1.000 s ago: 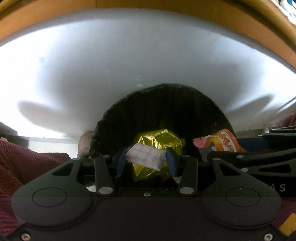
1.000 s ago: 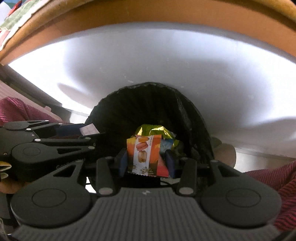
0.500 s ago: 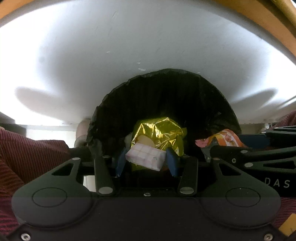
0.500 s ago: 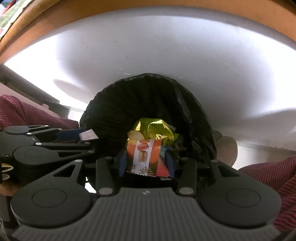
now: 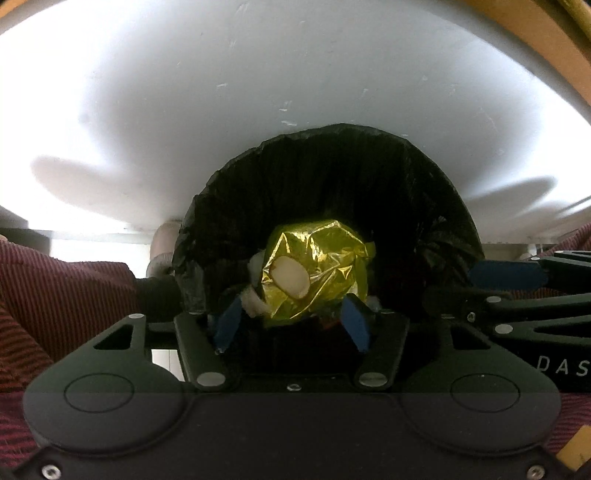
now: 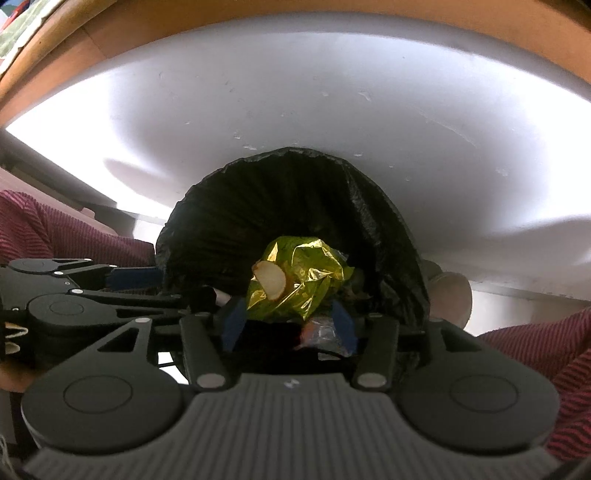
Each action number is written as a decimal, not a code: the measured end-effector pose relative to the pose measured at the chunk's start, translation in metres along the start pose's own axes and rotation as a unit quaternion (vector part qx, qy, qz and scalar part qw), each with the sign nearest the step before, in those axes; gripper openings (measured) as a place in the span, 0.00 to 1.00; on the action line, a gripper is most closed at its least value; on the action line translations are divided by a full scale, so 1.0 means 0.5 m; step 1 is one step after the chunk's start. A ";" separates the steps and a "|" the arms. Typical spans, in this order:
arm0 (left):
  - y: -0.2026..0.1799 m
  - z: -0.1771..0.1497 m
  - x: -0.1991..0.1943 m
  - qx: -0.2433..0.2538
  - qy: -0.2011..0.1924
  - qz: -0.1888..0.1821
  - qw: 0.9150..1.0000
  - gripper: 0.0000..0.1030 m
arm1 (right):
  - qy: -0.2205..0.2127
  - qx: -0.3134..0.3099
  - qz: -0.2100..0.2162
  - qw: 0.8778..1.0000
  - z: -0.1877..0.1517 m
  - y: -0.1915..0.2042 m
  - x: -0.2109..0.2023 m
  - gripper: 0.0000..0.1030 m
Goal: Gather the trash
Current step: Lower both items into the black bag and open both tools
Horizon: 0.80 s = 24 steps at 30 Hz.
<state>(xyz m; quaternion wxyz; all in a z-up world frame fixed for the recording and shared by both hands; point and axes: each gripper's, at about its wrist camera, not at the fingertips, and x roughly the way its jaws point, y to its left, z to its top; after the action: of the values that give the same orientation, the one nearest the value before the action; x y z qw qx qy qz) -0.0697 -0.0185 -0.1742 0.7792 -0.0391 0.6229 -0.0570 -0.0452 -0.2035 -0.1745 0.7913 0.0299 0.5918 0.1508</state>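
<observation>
A bin lined with a black bag [image 5: 332, 192] [image 6: 295, 199] sits directly below both grippers. Inside it lies a crumpled gold foil wrapper [image 5: 325, 269] [image 6: 299, 280] with a pale slice of food [image 5: 290, 278] on top. White scraps [image 5: 253, 299] lie beside the foil. An orange snack wrapper [image 6: 321, 332] lies in the bin near the right finger of my right gripper. My left gripper [image 5: 291, 325] is open over the bin mouth, nothing between its blue pads. My right gripper [image 6: 290, 326] is also open and holds nothing.
The bin stands against the edge of a white table [image 5: 258, 92] with a wooden rim [image 6: 184, 29]. A person's red striped clothing [image 5: 66, 288] [image 6: 535, 343] flanks both sides. A beige round object [image 6: 450, 295] sits just right of the bin.
Both grippers have opened. The white grid-patterned packet has left the left gripper and the orange snack wrapper has dropped from the right one into the bin.
</observation>
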 end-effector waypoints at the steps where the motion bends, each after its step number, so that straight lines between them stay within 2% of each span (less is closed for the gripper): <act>1: 0.001 0.000 0.000 -0.001 0.001 0.000 1.000 0.61 | 0.000 0.001 -0.001 1.000 0.000 -0.002 -0.001 0.66; 4: 0.002 0.001 0.001 -0.003 0.001 0.001 1.000 0.66 | -0.001 0.005 -0.002 1.000 0.000 -0.005 -0.001 0.67; 24: 0.005 0.000 0.008 -0.010 0.005 0.019 1.000 0.80 | -0.001 0.012 -0.008 1.000 -0.002 -0.016 -0.001 0.75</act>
<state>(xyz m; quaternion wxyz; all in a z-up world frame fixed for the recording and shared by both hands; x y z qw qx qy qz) -0.0690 -0.0167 -0.1785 0.7764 -0.0349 0.6283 -0.0358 -0.0448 -0.2113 -0.1761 0.7929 0.0350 0.5927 0.1373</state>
